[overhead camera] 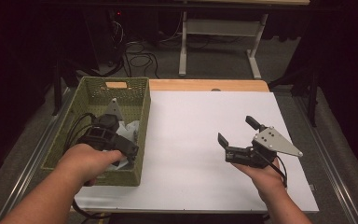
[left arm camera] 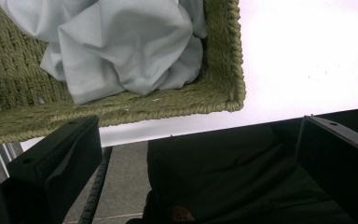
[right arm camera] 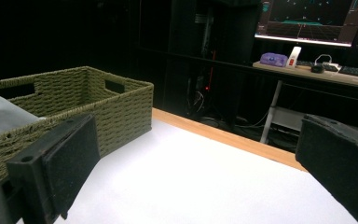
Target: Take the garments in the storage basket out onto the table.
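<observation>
left gripper (overhead camera: 121,145) jaws apart above cloth (left arm camera: 121,46) in basket (overhead camera: 140,112) | right gripper (overhead camera: 240,135) gaping, empty over desk (overhead camera: 191,121) | tip: descend centrally, pinch a raised fold

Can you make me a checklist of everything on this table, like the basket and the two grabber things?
Surface: white table top, wooden strip along its far edge.
Job's things: green woven basket at the table's left side; crumpled pale cloth lies inside it.
Clutter: nothing seen on the white top.
Grippers: left gripper open, held over the basket's near end, holding nothing; right gripper open above the table, holding nothing.
Cables: black cable runs from the left gripper; more cables on the floor beyond the table.
Surroundings: dark room, desk frame behind, monitors on a desk.
</observation>
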`<state>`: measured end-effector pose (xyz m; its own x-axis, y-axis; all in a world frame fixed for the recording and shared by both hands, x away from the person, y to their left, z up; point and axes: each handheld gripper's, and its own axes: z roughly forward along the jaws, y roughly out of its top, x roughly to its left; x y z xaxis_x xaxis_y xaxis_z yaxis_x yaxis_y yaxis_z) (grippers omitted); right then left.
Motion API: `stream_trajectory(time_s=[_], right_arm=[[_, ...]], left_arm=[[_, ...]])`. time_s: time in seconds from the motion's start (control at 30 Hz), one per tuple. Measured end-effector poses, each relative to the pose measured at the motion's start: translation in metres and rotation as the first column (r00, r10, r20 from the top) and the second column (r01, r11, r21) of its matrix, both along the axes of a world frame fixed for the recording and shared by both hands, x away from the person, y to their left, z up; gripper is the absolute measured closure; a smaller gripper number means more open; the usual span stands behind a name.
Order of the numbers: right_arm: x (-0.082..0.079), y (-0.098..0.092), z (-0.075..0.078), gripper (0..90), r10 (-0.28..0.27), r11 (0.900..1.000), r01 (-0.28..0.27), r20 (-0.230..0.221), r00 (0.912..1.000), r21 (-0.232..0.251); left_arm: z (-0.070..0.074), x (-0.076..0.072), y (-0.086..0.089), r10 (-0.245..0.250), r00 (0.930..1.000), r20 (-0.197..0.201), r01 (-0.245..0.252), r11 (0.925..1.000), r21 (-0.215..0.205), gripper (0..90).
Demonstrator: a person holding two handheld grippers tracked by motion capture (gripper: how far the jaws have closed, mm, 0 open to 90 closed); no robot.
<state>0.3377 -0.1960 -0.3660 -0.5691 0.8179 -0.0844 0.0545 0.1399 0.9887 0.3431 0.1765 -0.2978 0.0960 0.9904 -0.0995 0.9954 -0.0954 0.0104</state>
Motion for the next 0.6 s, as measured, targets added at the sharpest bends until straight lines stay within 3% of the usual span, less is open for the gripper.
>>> stream_trajectory(time_s=[0.23, 0.6], right_arm=[[-0.0012, 0.0012, 0.0000, 0.6, -0.001, 1.000, 0.001, 0.000, 1.0000, -0.003], [-0.0002, 0.0009, -0.0009, 0.6, -0.007, 1.000, 0.007, -0.002, 1.0000, -0.010]], left_arm=[[0.0018, -0.0004, 0.0003, 0.002, 1.0000, 0.009, -0.002, 1.0000, -0.005, 1.0], [-0.0065, 0.0017, 0.0036, 0.006, 1.0000, -0.004, -0.006, 0.9999, -0.011, 1.3]])
